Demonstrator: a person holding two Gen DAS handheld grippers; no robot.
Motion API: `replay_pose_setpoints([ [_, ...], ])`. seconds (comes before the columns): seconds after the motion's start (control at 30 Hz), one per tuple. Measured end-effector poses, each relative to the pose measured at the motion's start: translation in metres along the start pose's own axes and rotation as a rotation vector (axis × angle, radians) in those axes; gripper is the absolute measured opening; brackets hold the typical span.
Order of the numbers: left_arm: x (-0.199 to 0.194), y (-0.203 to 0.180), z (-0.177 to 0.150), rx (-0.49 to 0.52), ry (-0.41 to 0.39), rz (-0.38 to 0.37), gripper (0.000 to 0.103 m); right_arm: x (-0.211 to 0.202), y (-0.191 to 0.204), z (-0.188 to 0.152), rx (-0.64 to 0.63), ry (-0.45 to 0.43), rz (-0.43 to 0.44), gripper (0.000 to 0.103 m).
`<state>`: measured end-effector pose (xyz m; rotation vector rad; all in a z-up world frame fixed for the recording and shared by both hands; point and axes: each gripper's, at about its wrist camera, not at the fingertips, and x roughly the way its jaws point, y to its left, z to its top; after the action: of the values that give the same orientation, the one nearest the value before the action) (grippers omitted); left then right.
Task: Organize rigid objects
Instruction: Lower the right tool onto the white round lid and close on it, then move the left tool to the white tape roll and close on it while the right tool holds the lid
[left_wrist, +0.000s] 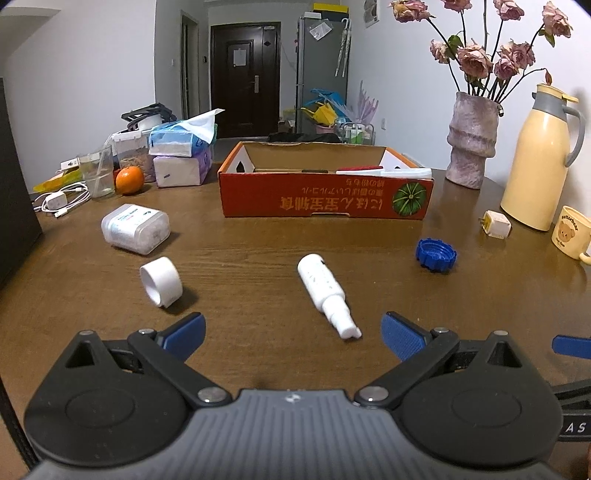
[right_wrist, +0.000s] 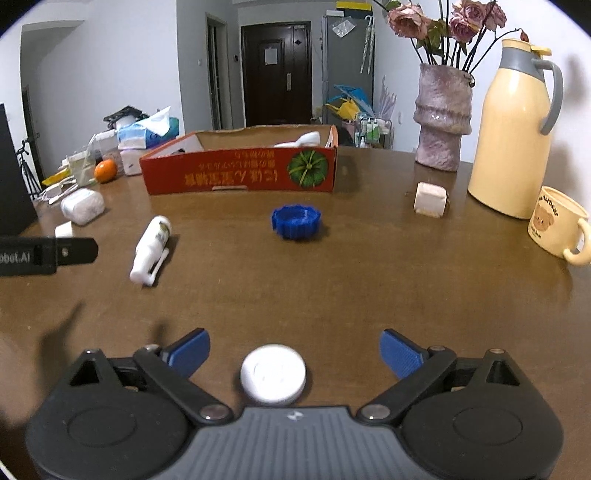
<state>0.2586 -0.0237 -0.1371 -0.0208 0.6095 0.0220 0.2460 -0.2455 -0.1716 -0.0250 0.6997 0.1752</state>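
Note:
My left gripper (left_wrist: 291, 326) stands open low over the brown table (left_wrist: 258, 240). A white spray bottle (left_wrist: 325, 291) lies just ahead of it, its nozzle end reaching between the blue fingertips without touching them. My right gripper (right_wrist: 293, 341) is open too, and a round white lid (right_wrist: 273, 373) rests on the table between its jaws, clear of both pads. Further out lie a blue ribbed cap (right_wrist: 295, 221), a white charger plug (right_wrist: 430, 199), a white ring-shaped cylinder (left_wrist: 161, 280) and a clear plastic container (left_wrist: 135, 229). A red cardboard box (left_wrist: 325, 199) stands open behind them, holding several items.
At the right stand a pink vase (left_wrist: 471, 144) with roses, a cream thermos jug (left_wrist: 537, 158) and a bear mug (left_wrist: 570, 232). At the back left are tissue packs (left_wrist: 181, 151), an orange (left_wrist: 129, 180), a glass (left_wrist: 96, 171) and a white cable (left_wrist: 62, 201).

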Motion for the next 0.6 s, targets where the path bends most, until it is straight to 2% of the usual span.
replay_pose_setpoints([
  [0.1,-0.0027,0.0029,-0.0036,-0.003,0.003,0.001,0.103,-0.0015,0.0012,-0.0065,-0.003,0.009,-0.002,0.088],
  [0.17,-0.0040,0.0040,-0.0050,-0.005,0.004,0.002,0.103,-0.0020,0.0022,-0.0092,-0.003,0.013,-0.003,0.079],
  [0.37,-0.0050,0.0074,-0.0068,-0.013,0.007,-0.001,0.103,-0.0002,0.0044,-0.0108,-0.001,0.026,0.013,0.059],
  [0.43,-0.0050,0.0086,-0.0072,-0.015,0.008,-0.002,0.103,0.0005,0.0061,-0.0111,-0.007,0.026,0.013,0.052],
  [0.5,-0.0049,0.0087,-0.0073,-0.015,0.007,-0.002,0.103,0.0004,0.0075,-0.0111,-0.010,0.021,0.019,0.040],
  [0.6,-0.0049,0.0089,-0.0073,-0.016,0.007,-0.001,0.103,-0.0012,0.0064,-0.0096,0.008,0.013,0.033,0.038],
])
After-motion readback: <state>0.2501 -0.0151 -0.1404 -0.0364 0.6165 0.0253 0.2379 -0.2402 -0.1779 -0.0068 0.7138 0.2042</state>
